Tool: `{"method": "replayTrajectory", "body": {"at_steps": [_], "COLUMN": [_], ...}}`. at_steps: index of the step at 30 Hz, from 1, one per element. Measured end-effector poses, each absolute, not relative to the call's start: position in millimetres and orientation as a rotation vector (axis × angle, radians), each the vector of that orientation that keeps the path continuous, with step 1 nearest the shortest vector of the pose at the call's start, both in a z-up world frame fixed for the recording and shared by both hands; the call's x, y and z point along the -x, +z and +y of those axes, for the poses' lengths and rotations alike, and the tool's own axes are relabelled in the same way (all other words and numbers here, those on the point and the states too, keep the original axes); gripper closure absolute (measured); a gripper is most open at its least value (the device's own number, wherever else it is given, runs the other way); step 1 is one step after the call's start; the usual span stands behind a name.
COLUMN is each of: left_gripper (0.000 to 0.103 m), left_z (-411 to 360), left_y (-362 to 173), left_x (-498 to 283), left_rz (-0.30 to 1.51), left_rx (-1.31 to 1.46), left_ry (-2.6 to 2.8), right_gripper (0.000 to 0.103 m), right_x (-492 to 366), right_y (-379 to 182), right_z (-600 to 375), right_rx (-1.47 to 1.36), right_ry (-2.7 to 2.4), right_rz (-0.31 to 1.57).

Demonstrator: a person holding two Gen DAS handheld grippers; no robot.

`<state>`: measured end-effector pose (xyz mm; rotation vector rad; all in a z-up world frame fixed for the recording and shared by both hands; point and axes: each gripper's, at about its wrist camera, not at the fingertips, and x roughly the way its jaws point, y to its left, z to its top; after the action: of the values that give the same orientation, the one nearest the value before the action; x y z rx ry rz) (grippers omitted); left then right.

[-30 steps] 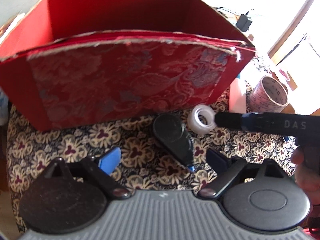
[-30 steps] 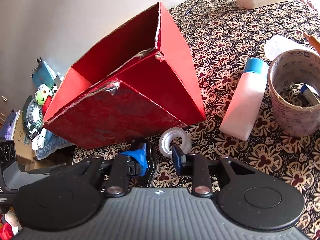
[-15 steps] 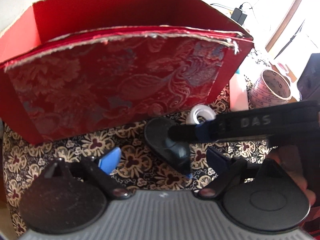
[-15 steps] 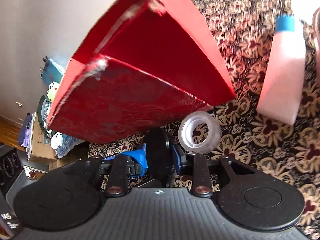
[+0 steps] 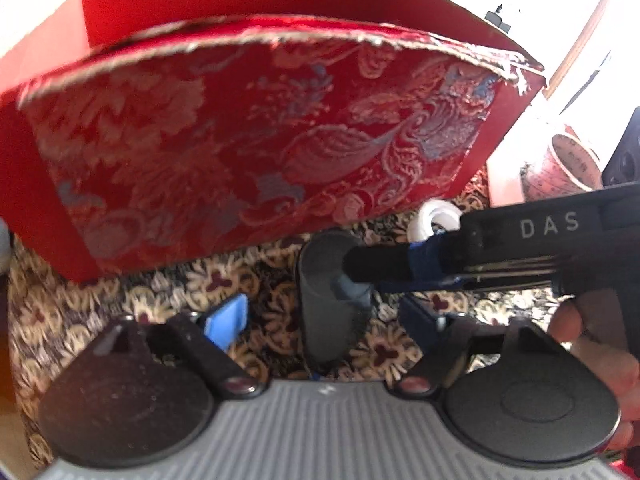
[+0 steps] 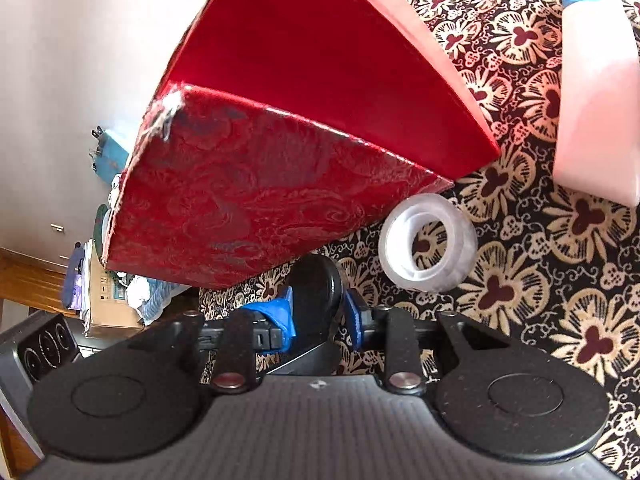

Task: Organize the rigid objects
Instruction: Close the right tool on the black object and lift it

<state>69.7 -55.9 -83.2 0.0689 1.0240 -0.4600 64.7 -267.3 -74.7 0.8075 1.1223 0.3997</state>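
Note:
A flat black teardrop-shaped object (image 5: 324, 300) lies on the patterned cloth in front of a red brocade box (image 5: 248, 136). My right gripper (image 6: 318, 312) is shut on this black object (image 6: 316, 296), its blue pads on either side. In the left wrist view the right gripper (image 5: 360, 276) reaches in from the right over the object. My left gripper (image 5: 320, 320) is open and empty, fingers either side of the object's near end. A clear tape roll (image 6: 428, 244) lies just right of it, also seen in the left wrist view (image 5: 436, 220).
The red box (image 6: 304, 128) stands close ahead, open at the top. A white bottle with a blue cap (image 6: 596, 92) lies at the right. A patterned cup (image 5: 564, 164) stands at the far right. The floral tablecloth (image 6: 540, 280) covers the table.
My right gripper has moved left from the tape roll onto the black object and closed on it. Both cameras have come closer to the red box. The left gripper stays open.

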Motion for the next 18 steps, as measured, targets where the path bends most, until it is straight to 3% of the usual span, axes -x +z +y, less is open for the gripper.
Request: {"method": "replayTrajectory", "body": {"at_steps": [3, 5, 18], "left_gripper": [0.042, 0.066, 0.067], "left_z": [-63, -64, -27], "left_y": [-82, -81, -73], "left_x": [-72, -71, -67], "left_rz": [1.002, 0.992, 1.047], "left_rx": [-0.115, -0.132, 0.056], "left_ry": [-0.467, -0.481, -0.594], "right_gripper": [0.092, 0.092, 0.092], "right_x": [-67, -68, -66], "right_y": [-74, -72, -84], "right_z": [-259, -255, -245], "right_rx": [-0.795, -0.766, -0.823], "right_ry": [0.393, 0.394, 0.458], "right_rz": [1.109, 1.102, 1.152]}}
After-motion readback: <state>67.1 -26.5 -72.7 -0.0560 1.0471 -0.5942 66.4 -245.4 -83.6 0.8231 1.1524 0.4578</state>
